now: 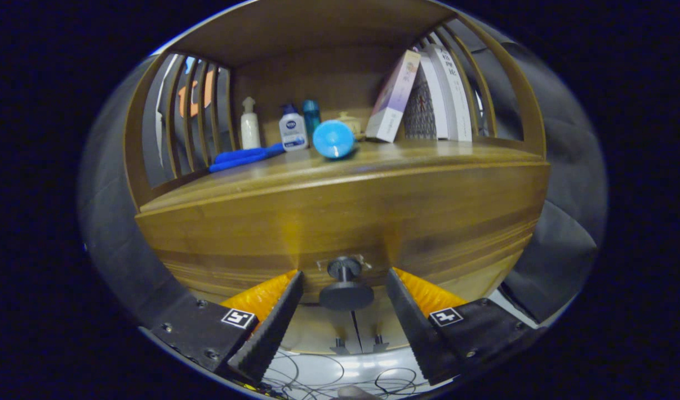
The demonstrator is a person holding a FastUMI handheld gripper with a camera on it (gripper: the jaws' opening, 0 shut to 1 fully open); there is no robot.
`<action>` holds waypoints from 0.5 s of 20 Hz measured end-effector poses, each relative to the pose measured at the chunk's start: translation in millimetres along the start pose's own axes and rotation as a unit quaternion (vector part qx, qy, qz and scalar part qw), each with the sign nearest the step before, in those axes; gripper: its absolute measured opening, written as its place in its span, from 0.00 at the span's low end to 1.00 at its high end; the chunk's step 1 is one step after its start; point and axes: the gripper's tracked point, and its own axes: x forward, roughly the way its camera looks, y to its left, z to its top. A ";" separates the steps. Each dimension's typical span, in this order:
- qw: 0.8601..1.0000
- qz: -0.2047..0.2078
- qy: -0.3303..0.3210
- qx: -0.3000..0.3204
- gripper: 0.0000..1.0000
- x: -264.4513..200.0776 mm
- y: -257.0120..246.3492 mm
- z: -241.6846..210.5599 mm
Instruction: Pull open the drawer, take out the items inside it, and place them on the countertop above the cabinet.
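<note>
Straddling the dark round knob (345,289) of the drawer (340,222), the gripper (344,278) has its fingers (273,322) spread wide, released and touching nothing, the knob in the gap between them. Beyond them the wooden drawer front sits closed, and above it the surface (373,158) carries a blue cylinder (333,139), bottles (293,129), a blue tool (245,157) and leaning books (423,97).

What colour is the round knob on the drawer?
Dark grey, nearly black. The knob shows best in the gripper view, between the open gripper's fingers on the brown wooden drawer.
</note>
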 end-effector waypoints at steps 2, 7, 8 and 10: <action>1.000 0.003 -0.031 -0.004 0.99 -17.8 -6.1 3.0; 0.996 0.021 -0.066 -0.056 0.99 -114.7 -9.8 -23.6; 0.995 0.021 -0.075 -0.065 0.99 -137.9 -10.9 -26.4; 0.993 0.021 -0.103 -0.059 0.99 -183.7 -11.8 -20.2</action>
